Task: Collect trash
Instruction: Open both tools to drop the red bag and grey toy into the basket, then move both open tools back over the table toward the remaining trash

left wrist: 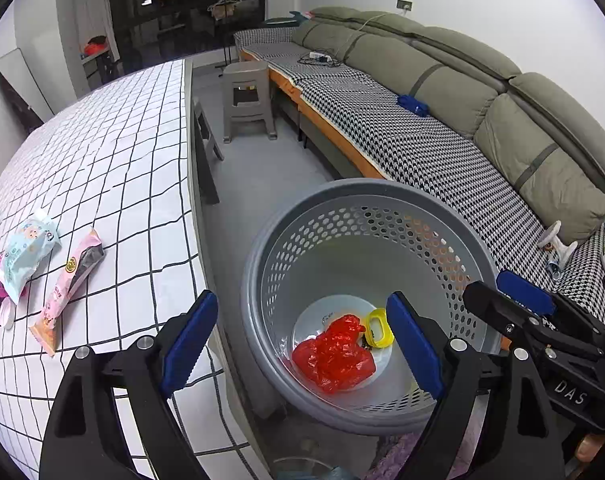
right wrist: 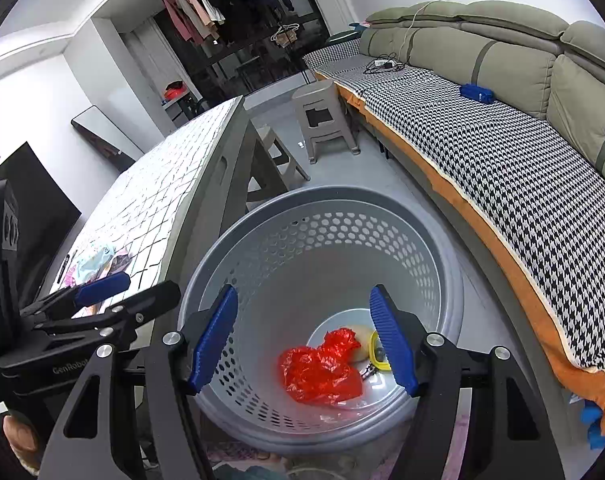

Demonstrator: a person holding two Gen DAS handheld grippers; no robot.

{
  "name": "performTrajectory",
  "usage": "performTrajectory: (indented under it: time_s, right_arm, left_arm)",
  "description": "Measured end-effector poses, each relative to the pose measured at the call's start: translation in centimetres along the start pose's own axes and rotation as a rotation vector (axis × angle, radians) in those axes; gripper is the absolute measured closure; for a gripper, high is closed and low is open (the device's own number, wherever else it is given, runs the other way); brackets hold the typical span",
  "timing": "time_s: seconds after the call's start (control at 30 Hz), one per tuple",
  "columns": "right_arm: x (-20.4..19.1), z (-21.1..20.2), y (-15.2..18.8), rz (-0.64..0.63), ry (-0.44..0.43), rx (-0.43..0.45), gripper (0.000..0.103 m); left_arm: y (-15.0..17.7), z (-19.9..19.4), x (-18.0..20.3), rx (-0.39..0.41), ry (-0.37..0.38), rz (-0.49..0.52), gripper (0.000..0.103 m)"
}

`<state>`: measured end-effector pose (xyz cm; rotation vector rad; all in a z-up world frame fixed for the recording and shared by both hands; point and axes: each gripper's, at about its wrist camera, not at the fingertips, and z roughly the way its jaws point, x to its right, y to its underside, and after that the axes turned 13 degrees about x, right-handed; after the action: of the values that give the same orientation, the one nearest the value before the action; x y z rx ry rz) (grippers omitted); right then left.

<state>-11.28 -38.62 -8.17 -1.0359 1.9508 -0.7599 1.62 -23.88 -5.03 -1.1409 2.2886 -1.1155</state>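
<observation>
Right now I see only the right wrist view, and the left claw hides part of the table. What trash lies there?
Observer: A long pink wrapper lies flat on the checked table, near its edge.
Operator: Is it alone?
Observer: No, a light blue packet lies just beside it, farther from the edge.
Operator: Does the left claw hold anything?
Observer: No, the left claw is open and empty.
</observation>
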Motion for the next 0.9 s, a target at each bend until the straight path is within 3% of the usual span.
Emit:
performTrajectory:
  time_s: [0.4, 0.53, 0.9]
  right_arm:
    - [-2.5, -2.0, 0.3, -0.040, 0.004, 0.029, 0.036]
    - [-3.6, -2.8, 0.1, -0.069, -0.008, 0.045, 0.034]
    - [-6.1, -2.6, 0.4, -0.091, -0.009, 0.070, 0.033]
  left_arm:
    - [-0.3, -2.8, -1.7, 0.055, -0.015, -0.033, 0.017]
    - [-0.5, -4.6, -2.7, 0.102, -0.034, -0.042, 0.012]
    - [0.2, -6.5, -5.4, 0.127, -0.029, -0.062, 0.012]
